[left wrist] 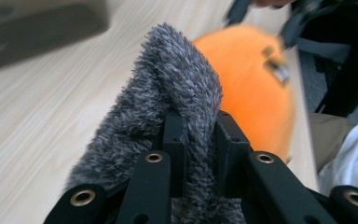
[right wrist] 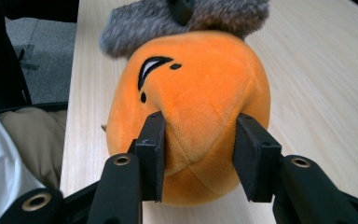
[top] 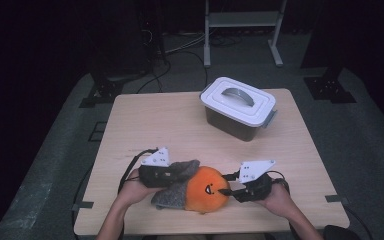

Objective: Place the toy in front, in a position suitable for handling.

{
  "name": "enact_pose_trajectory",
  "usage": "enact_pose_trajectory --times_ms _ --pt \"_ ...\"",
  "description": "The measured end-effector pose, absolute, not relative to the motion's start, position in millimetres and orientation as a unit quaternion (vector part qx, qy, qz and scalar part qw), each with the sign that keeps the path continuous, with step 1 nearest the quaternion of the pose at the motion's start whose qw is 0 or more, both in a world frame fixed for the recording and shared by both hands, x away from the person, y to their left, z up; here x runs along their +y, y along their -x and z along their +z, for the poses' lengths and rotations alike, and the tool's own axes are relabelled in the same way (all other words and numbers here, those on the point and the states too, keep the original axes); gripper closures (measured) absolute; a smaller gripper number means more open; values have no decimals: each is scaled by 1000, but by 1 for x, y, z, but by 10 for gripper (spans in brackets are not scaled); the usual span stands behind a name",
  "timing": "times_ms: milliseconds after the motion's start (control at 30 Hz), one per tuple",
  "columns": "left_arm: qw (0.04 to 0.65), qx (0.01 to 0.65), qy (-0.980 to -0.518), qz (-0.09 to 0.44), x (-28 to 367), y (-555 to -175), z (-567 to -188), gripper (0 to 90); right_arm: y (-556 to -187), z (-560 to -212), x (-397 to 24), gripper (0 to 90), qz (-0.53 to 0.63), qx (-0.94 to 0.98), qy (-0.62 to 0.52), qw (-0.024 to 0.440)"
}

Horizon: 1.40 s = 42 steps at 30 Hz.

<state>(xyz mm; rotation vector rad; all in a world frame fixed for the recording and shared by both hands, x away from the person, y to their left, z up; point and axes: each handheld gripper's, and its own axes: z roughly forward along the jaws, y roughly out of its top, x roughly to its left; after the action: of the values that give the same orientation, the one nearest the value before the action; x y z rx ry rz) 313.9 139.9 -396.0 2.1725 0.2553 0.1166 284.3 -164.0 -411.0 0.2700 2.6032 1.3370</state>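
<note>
An orange plush toy [top: 207, 190] with a stitched face and grey fuzzy flaps [top: 172, 198] lies near the front edge of the wooden table [top: 145, 120]. My left gripper [top: 177, 175] comes in from the left and is shut on the upper grey flap [left wrist: 168, 79]; in the left gripper view its pads pinch the fur, with the orange body [left wrist: 247, 88] behind. My right gripper [top: 227, 191] meets the toy from the right. In the right gripper view its jaws [right wrist: 200, 140] press into both sides of the orange body [right wrist: 191, 84], which is dented between them.
A lidded plastic box [top: 237, 107] with a white lid and grey handle stands at the back right of the table. Bare tabletop lies between it and the toy. A metal stand [top: 242, 30] and cables are on the dark floor beyond.
</note>
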Motion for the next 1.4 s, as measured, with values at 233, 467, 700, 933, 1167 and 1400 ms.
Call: enact_pose_trajectory --times_ms 233,467,700,933,1167,1400 --pt "457 101 -883 31 140 -315 -403 772 -287 -414 -167 434 462 876 -105 89" --pt "445 103 -889 30 143 -317 -404 772 -289 -419 -164 525 456 879 -117 82" --pt "432 115 -893 50 148 -317 -399 772 -286 -409 -166 587 452 879 -113 102" --pt "444 70 -892 48 127 -304 -387 771 -279 -405 -159 583 463 875 -97 104" --pt "447 94 -889 25 140 -311 -399 772 -291 -409 -169 330 477 866 -131 71" --pt "443 83 -891 45 132 -307 -386 772 -290 -416 -159 535 464 875 -125 64"
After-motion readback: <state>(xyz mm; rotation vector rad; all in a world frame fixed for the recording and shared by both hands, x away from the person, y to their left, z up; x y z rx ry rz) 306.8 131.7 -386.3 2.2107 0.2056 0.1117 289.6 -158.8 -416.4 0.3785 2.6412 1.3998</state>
